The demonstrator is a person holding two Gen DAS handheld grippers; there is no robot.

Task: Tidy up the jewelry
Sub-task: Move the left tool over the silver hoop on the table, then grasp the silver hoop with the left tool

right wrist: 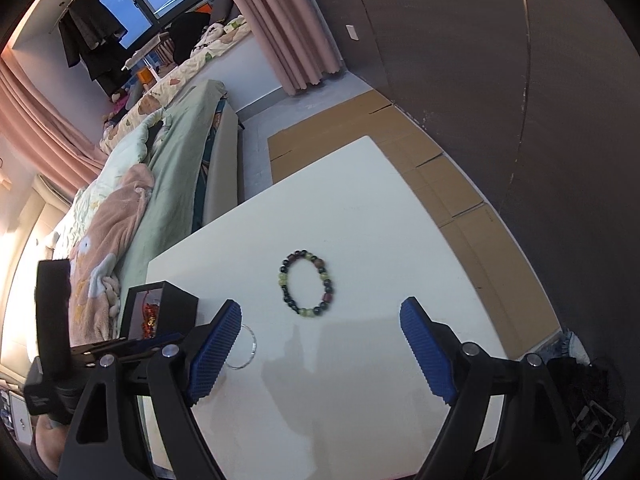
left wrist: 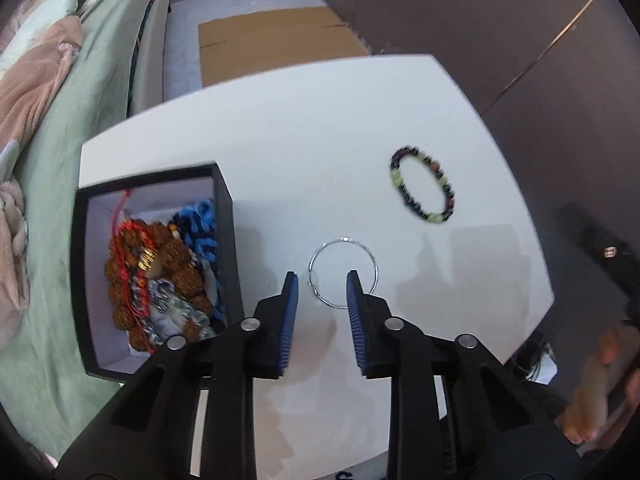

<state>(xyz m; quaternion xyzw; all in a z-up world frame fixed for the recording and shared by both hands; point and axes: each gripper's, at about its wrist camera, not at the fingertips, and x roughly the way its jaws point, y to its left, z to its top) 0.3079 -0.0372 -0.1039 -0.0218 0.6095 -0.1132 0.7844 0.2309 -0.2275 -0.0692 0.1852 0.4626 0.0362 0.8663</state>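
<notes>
The fingers of the left gripper (left wrist: 322, 276) point steeply down at the worktop (left wrist: 300, 128) with a narrow gap between the blue pads, and nothing is pinched in them. The thin silver bangle (left wrist: 343, 272) lies flat right at their tips: its near-left arc sits in the gap, while the right-hand finger (left wrist: 354, 292) crosses over the hoop's near side. I cannot tell whether that finger touches the metal. As I judge it, the coming move turns on this straddle: one pad outside the wire, one inside the ring, so closing should catch the rim.

The right gripper (right wrist: 320, 320) hangs with its fingers spread wide and empty. The beaded bracelet (right wrist: 307, 285), dark beads mixed with pale green ones, lies flat just beyond and between them, its longer axis running near to far. So the right hand is nearer the beads, and the left is nearer the bangle.

The black jewelry box (left wrist: 226, 208) stands open at the worktop's left edge, just left of the left fingers. It already holds a heap of brown beads, red cord, blue cord and clear beads. Both loose pieces probably belong there.

The worktop is white, smooth and slightly glossy, so a thin hoop may skid. Beyond it flattened cardboard (left wrist: 272, 40) covers the floor. A bed with green bedding (left wrist: 100, 80) runs along the left, pink curtains (right wrist: 296, 32) hang by the window, and a dark panelled wall (right wrist: 520, 80) closes the right.
</notes>
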